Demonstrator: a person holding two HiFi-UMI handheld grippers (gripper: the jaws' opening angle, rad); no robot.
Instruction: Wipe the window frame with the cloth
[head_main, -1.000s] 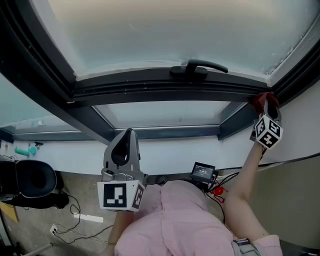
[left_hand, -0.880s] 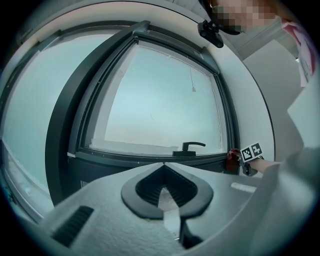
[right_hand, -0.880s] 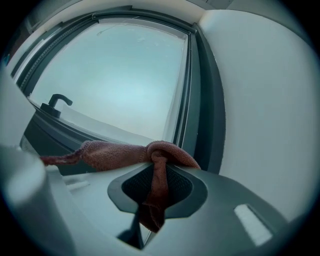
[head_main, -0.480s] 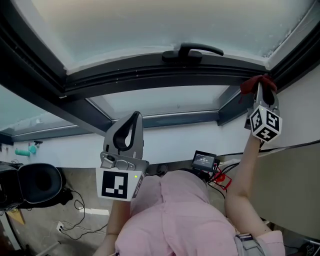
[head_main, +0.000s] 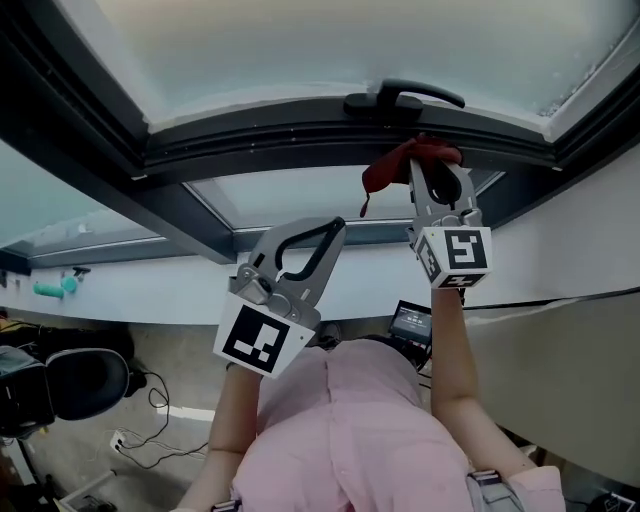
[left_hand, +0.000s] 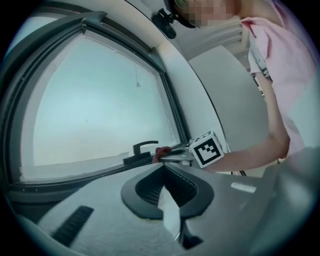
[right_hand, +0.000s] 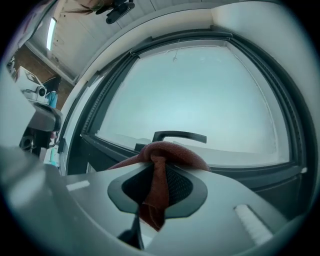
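My right gripper (head_main: 432, 168) pinches the cloth (head_main: 398, 162) midway along the frame (head_main: 290, 138), left gripper (head_main: 334, 229) pressed together empty; I'd judge the left half unwiped.

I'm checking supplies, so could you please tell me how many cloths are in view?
1. The red cloth is clamped in the right gripper's jaws, near the window handle. The left gripper's jaws hold nothing.

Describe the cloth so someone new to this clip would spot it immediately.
Start at the dark window frame running across the head view, then find its black handle. Just below the handle, the right gripper is shut on the cloth, the only red, crumpled thing there.
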